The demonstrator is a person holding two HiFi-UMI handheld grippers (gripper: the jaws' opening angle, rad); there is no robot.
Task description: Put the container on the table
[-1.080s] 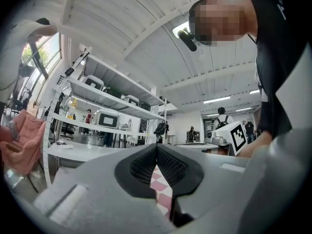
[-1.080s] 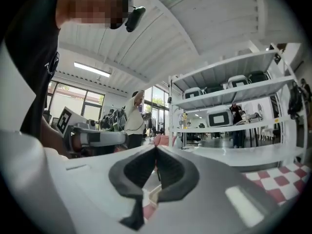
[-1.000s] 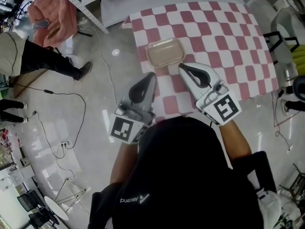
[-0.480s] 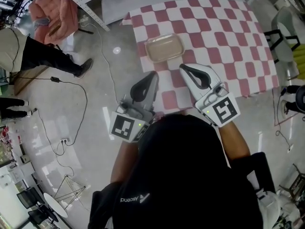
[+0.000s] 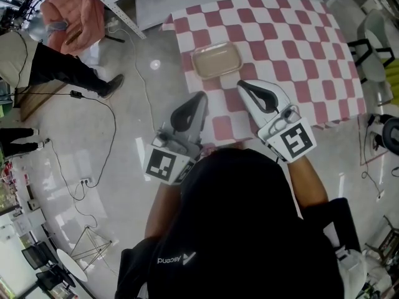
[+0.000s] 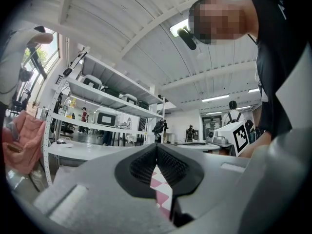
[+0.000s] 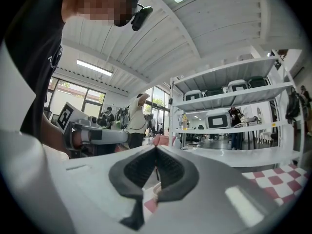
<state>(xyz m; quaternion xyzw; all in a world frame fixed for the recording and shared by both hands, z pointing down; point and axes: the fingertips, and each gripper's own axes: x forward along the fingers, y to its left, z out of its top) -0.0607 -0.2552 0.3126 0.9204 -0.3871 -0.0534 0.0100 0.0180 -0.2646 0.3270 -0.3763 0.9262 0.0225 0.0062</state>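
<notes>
A shallow, clear beige container [image 5: 216, 60] rests on the table with the red-and-white checked cloth [image 5: 293, 36], near its left front corner. My left gripper [image 5: 202, 94] hovers at the table's front edge, just short of the container and a little to its left. It is shut with nothing in it [image 6: 157, 146]. My right gripper [image 5: 239, 84] is held over the cloth just in front of the container's right end. It is also shut and empty [image 7: 156, 148]. Neither gripper touches the container.
A person [image 5: 56, 70] stands on the shiny floor at the left, with cables [image 5: 112, 129] trailing nearby. A pink cloth [image 5: 78, 14] hangs on a rack at the top left. Chairs [image 5: 374, 48] stand to the right of the table. Metal shelving [image 6: 97, 106] lines the room.
Both grippers and the container keep their places. The head view has drifted slightly, and the person at the left has shifted a little.
</notes>
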